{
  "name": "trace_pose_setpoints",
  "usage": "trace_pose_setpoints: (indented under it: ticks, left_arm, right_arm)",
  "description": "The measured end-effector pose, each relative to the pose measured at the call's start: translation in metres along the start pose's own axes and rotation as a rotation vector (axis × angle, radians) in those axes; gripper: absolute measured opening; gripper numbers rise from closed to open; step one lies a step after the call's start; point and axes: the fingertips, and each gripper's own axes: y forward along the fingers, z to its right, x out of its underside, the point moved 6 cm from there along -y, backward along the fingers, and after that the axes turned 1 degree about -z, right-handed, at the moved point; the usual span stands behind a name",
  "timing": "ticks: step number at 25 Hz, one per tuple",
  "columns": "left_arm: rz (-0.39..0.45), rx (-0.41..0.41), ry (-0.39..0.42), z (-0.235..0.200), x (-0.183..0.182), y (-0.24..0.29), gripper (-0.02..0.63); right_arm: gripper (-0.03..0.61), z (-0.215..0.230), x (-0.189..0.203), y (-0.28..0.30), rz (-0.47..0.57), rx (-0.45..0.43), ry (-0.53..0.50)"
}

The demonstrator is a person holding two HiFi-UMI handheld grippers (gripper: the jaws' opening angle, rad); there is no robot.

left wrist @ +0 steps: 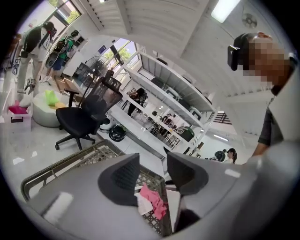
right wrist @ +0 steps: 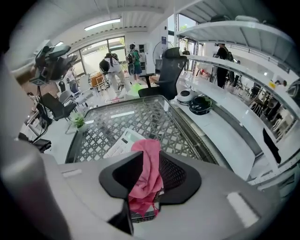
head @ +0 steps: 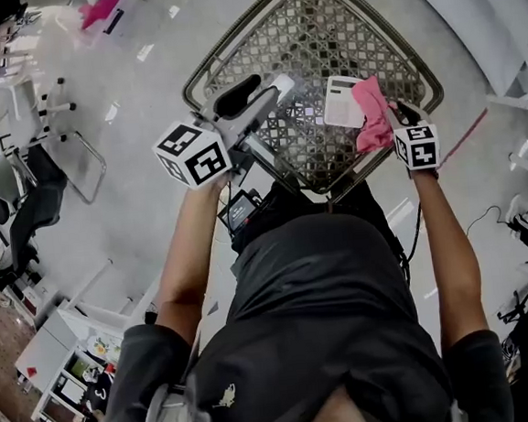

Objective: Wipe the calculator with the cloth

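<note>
A white calculator (head: 340,100) lies on the metal lattice table (head: 231,47), near its right edge. My right gripper (head: 395,116) is shut on a pink cloth (head: 373,118), which hangs over the calculator's right side. In the right gripper view the cloth (right wrist: 149,157) is pinched between the black pads of the right gripper (right wrist: 149,169), and the calculator (right wrist: 123,140) lies beyond on the lattice. My left gripper (head: 267,90) hovers over the table's left part, open and empty. In the left gripper view the left gripper (left wrist: 152,171) frames the distant cloth (left wrist: 155,199) and calculator (left wrist: 143,205).
A black office chair (left wrist: 84,117) stands beyond the table. Long white shelves (right wrist: 225,117) run along the right side. Several people stand in the background (right wrist: 112,68). More chairs and a white rack (head: 23,181) line the floor at the left.
</note>
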Motion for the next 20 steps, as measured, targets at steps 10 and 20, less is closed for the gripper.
trace_pose_setpoints:
  ticks: [10, 20]
  left_arm:
    - [0.019, 0.013, 0.017, -0.001, -0.020, -0.005, 0.236]
    - [0.051, 0.047, 0.043, 0.018, -0.038, -0.001, 0.236]
  right_arm:
    - [0.086, -0.006, -0.070, -0.057, 0.203, 0.009, 0.062]
    - [0.086, 0.000, -0.140, -0.135, 0.454, 0.028, 0.088]
